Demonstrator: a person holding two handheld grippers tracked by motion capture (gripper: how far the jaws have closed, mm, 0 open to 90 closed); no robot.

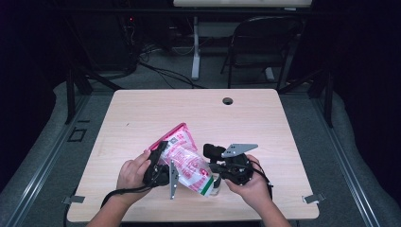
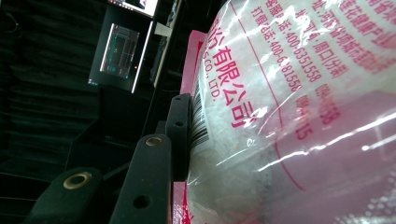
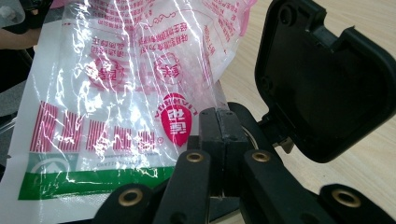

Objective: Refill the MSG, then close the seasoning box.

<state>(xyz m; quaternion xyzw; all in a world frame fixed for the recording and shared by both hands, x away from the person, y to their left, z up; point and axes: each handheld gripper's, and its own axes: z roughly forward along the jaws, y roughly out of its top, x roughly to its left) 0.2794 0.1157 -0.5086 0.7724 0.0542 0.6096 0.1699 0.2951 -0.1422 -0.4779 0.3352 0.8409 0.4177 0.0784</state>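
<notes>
Your right gripper (image 3: 219, 126) has its jaws clenched together on the bag's (image 1: 187, 158) edge. Your left gripper (image 1: 158, 163) grasps the bag across its body. The bag hangs tilted between them, just above the table (image 1: 142, 109).

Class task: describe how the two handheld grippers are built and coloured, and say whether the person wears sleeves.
Both the left gripper and right gripper are black, each topped by a grey three-cornered plate. Their flat black jaws carry round rivets. A black cable trails from the left one. The forearms are bare, with no sleeves.
</notes>
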